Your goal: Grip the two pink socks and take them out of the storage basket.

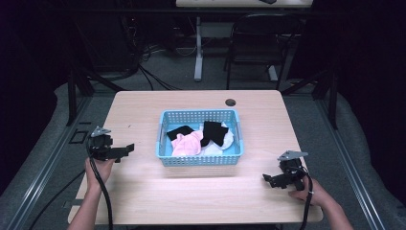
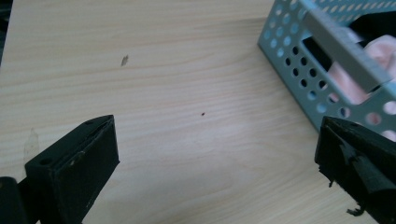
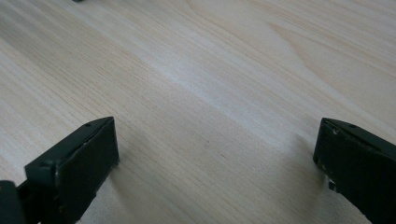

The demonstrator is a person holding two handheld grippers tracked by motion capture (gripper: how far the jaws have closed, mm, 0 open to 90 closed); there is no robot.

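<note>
A light blue perforated basket [image 1: 198, 160] stands in the middle of the wooden table [image 1: 143, 187]. Inside lie a pink cloth [image 1: 186, 143], black cloths [image 1: 214, 132] and a white cloth [image 1: 225, 143]. My left gripper [image 1: 125, 150] hovers at the table's left edge, open, its jaws pointing toward the basket. In the left gripper view the basket's corner [image 2: 299, 60] sits at the upper right, with pink cloth [image 2: 380, 56] showing over the rim. My right gripper [image 1: 269, 180] is open at the front right, low over bare wood [image 3: 210, 93], with nothing between its jaws.
A round cable hole [image 1: 231, 102] sits near the table's far edge. A black chair [image 1: 261, 43] and a white desk leg [image 1: 198, 48] stand beyond the table. Cables trail from both grippers off the front edge.
</note>
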